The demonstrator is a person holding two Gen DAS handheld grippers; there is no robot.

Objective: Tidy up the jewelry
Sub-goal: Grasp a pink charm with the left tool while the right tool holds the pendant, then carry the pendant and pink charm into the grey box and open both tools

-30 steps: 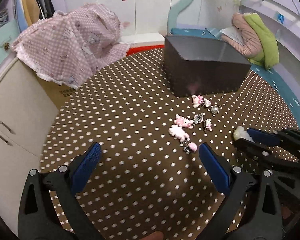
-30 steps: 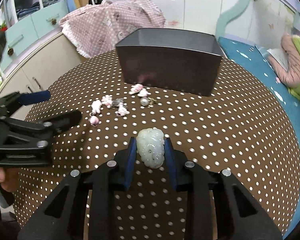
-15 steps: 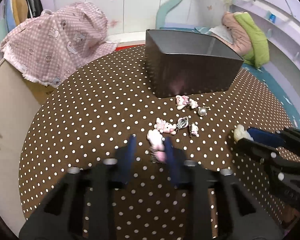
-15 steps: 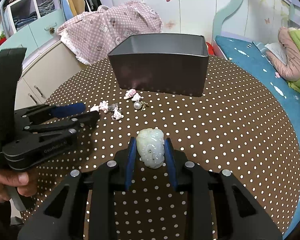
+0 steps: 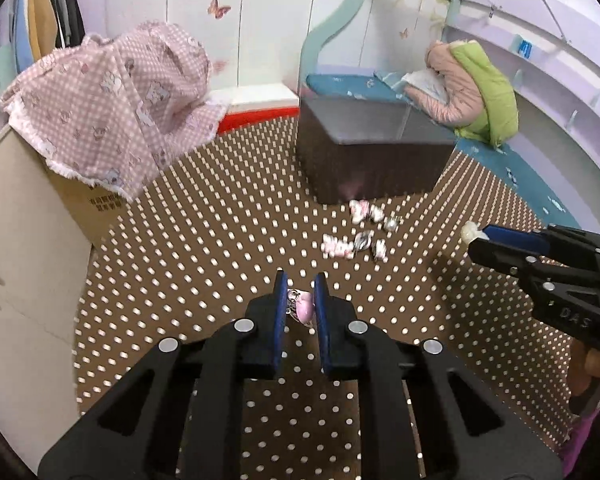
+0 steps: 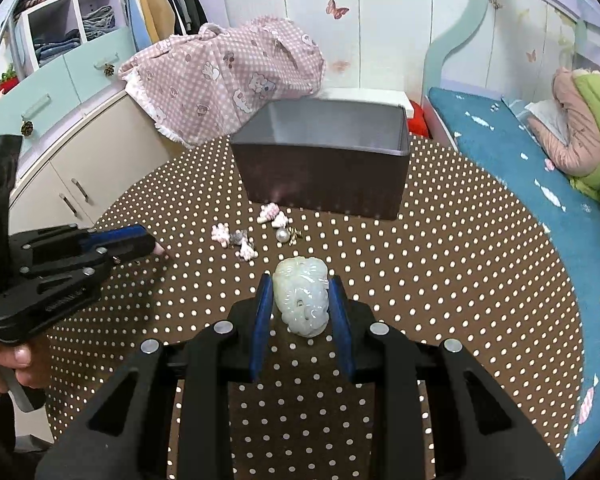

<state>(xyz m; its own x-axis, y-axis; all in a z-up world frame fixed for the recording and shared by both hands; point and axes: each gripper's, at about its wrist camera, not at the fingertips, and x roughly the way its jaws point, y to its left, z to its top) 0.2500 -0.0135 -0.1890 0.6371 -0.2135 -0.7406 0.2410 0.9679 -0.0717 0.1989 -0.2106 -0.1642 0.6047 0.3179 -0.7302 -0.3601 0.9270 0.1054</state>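
My left gripper [image 5: 299, 286] is shut on a small pink charm [image 5: 303, 306] and holds it above the dotted brown table [image 5: 204, 240]. My right gripper [image 6: 300, 292] is shut on a pale green jade pendant [image 6: 301, 296]. It also shows in the left wrist view [image 5: 474, 236], at the right. The left gripper shows at the left of the right wrist view [image 6: 156, 246]. Several small pink and white charms [image 6: 240, 240] and a pearl [image 6: 282, 234] lie before a dark open box [image 6: 324, 176], which also shows in the left wrist view [image 5: 372, 160].
A pink checked cloth [image 6: 228, 76] covers something at the table's far left edge. A cream cabinet [image 6: 72, 168] stands to the left. A blue bed [image 6: 540, 168] with a pink and green jacket [image 6: 580, 136] lies to the right.
My left gripper came down on the pink charm, shut on it and lifted it off the table. My right gripper has kept its hold on the jade pendant and moved toward the box.
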